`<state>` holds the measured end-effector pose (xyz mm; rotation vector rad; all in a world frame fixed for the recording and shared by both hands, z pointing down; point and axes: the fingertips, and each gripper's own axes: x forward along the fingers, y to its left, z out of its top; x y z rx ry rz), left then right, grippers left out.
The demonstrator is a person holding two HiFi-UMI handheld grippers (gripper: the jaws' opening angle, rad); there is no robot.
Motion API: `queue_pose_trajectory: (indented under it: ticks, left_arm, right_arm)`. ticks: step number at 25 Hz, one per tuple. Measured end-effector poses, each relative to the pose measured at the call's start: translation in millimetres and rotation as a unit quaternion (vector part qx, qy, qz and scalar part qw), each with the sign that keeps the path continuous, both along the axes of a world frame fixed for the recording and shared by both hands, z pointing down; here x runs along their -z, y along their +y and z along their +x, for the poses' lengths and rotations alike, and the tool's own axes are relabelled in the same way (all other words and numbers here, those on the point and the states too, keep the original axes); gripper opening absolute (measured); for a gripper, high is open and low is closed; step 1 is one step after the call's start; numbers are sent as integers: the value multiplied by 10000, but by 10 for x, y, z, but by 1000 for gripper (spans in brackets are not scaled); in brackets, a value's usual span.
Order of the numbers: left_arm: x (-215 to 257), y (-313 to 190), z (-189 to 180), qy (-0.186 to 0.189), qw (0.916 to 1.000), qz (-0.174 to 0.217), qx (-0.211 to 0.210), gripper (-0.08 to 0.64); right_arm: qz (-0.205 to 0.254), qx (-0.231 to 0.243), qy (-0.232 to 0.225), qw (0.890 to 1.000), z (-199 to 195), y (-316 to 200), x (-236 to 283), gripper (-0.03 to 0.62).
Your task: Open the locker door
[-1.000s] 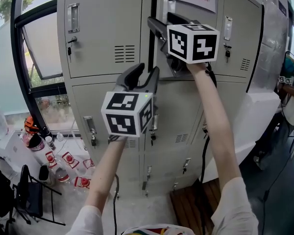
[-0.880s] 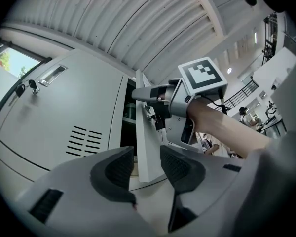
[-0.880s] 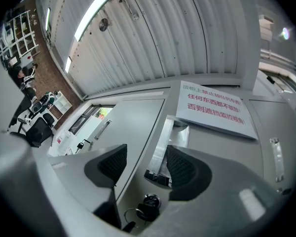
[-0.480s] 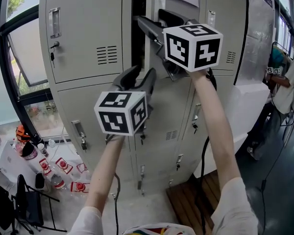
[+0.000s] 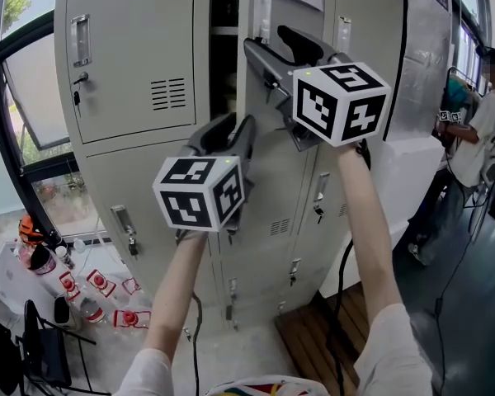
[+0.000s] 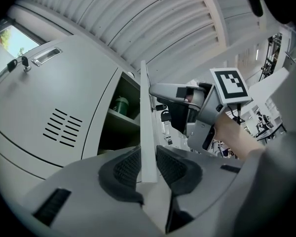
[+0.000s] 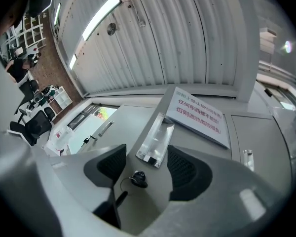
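The grey upper locker door (image 5: 252, 97) stands ajar, with a dark gap (image 5: 223, 48) on its left. My left gripper (image 5: 235, 130) is at the door's lower free edge. In the left gripper view that thin edge (image 6: 147, 132) runs between the pads, and the jaws of my left gripper (image 6: 148, 164) are closing onto it. My right gripper (image 5: 279, 52) faces the door's front, open. Its jaws of my right gripper (image 7: 145, 159) straddle the recessed handle (image 7: 155, 139) and the keyed lock (image 7: 136, 177) without pinching them. A green container (image 6: 121, 105) sits on a shelf inside.
Shut lockers (image 5: 140, 56) surround the open one. Bottles and cups (image 5: 99, 287) lie on the floor at the left, beside a black folding stand (image 5: 33, 337). A wooden platform (image 5: 313, 337) lies below the lockers. A person (image 5: 470, 130) stands at the far right.
The door has swung further out and the dark gap beside it has widened. Both grippers have stayed at the door while the head view shifted left.
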<state>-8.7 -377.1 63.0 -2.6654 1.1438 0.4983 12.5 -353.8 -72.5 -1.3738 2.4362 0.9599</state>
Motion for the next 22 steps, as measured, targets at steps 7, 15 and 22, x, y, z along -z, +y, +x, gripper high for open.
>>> queue_pose_trajectory:
  ticks: [7, 15, 22]
  left_arm:
    - [0, 97, 56, 40, 9999, 84, -111, 103]
    - [11, 255, 188, 87, 9995, 151, -268, 103]
    - [7, 474, 395, 152, 9979, 280, -569, 103]
  right_arm:
    - [192, -141, 109, 9997, 196, 230, -303, 250]
    - [234, -535, 199, 9981, 421, 357, -673, 216]
    - [431, -1081, -149, 9931, 715, 607, -756, 9]
